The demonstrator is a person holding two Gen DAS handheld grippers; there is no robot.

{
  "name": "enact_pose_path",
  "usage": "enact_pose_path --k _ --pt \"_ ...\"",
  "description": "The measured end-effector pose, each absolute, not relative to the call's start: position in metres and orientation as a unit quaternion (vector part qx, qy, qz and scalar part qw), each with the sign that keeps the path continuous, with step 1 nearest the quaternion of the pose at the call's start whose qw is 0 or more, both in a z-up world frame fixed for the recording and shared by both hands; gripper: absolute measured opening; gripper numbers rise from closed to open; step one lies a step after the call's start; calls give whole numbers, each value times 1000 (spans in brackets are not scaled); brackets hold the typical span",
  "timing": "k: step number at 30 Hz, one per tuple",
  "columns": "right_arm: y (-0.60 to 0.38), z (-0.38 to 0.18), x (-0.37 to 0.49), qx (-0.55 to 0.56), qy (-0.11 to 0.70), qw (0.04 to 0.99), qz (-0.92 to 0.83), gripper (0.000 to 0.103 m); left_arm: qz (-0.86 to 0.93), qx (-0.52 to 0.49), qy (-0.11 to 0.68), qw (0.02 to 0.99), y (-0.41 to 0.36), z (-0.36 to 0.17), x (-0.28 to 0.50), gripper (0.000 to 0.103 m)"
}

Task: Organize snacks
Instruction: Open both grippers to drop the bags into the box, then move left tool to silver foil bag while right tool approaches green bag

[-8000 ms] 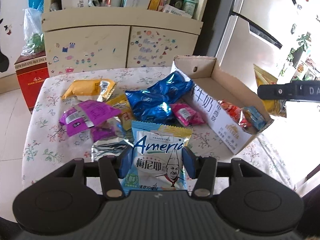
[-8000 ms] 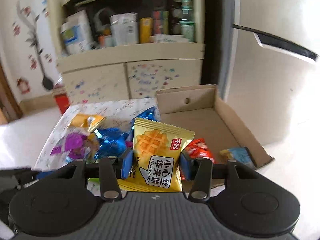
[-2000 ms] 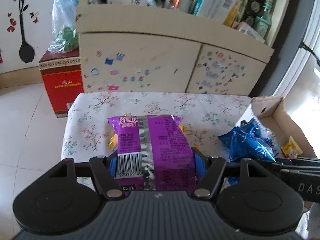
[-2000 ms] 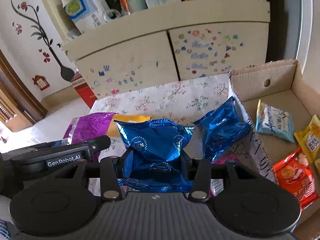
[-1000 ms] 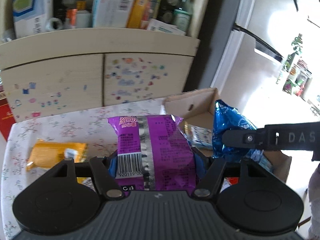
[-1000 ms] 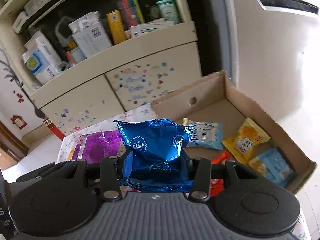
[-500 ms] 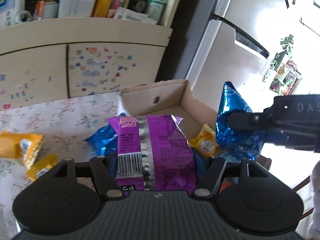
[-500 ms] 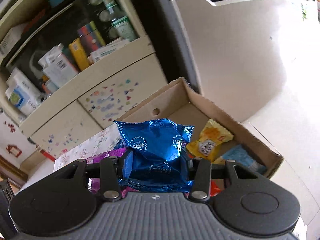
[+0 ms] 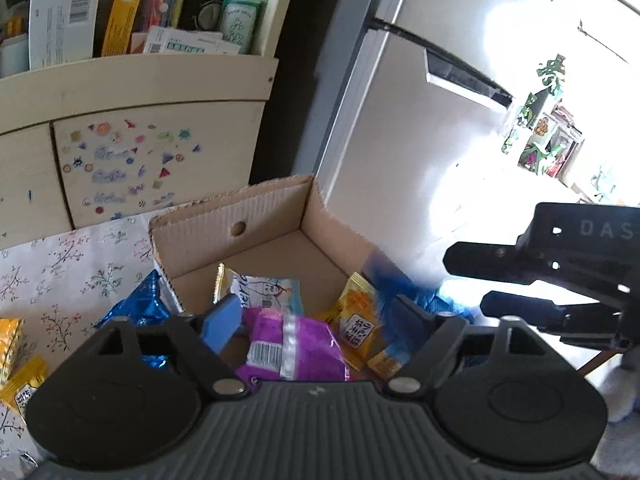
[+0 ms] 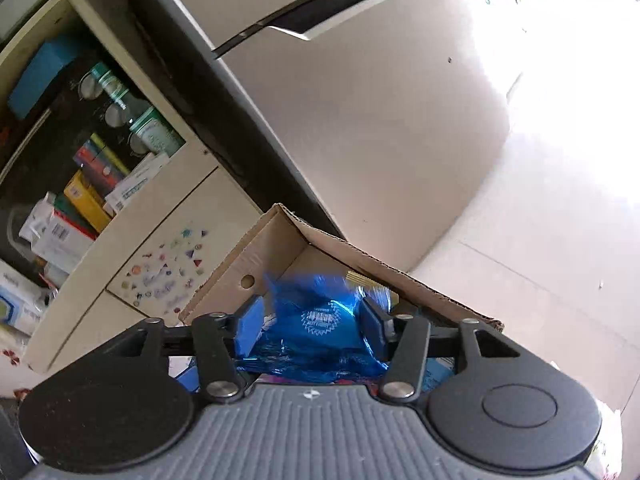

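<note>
left wrist view
left tool point(image 9: 316, 326): jaws apart and opening, pads clear of the packet
purple snack packet point(image 9: 294, 346): below and between the left tool's fingers, touching neither pad, inside the cardboard box point(image 9: 264, 216)
box contents, this view: 1 purple packet, 1 white-and-blue packet point(image 9: 266, 292) on the far side, 1 yellow waffle packet point(image 9: 356, 320) to its right, 1 blurred blue foil packet point(image 9: 396, 286) at the right wall
right tool point(image 9: 486, 280): comes in from the right, just beside the blurred blue foil; the two fingers stand apart
table point(image 9: 60, 256): floral cloth, left of the box
on the table: 1 blue foil packet point(image 9: 134, 308) just beside the box's left wall; 2 yellow packets point(image 9: 18, 364) at the left edge, partly cut off
cabinet point(image 9: 132, 136): far side, stickers on the door

right wrist view
right tool point(image 10: 310, 326): jaws opening, blue pads a little apart
blue foil packet point(image 10: 316, 320): between the pads, motion-blurred; right pad looks against it, left pad contact cannot tell
packet place: over the near part of the cardboard box point(image 10: 272, 248), above its other contents
count here: 1 blue foil packet, 1 box; other packets beneath it too hidden to count
shelf point(image 10: 96, 168): far left, boxes and bottles
fridge point(image 10: 360, 100): behind the box
</note>
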State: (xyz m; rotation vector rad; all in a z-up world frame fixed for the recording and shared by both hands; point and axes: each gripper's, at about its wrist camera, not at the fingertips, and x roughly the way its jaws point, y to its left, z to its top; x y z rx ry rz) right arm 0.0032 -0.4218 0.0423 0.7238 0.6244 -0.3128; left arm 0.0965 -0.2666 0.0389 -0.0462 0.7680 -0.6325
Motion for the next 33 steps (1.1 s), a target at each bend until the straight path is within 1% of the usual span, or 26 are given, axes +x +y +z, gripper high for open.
enact_pose_path --k 8,10,16,21,28,33 --pt "-411 41 11 345 312 876 -126 66 -310 -11 363 879 -239 51 93 91" --pt "-406 41 14 339 319 878 -110 69 -303 -13 369 879 -226 51 94 91" --pt "-381 38 25 301 344 887 -71 70 -278 -16 389 878 -187 43 92 91" --pt "-358 37 30 259 359 896 -39 77 -258 -22 404 877 -154 34 90 91" --pt "-326 30 35 228 386 894 14 78 -226 -50 423 876 -110 21 88 91" --pt "-304 25 37 204 404 891 44 78 -207 -43 429 878 -88 13 83 91"
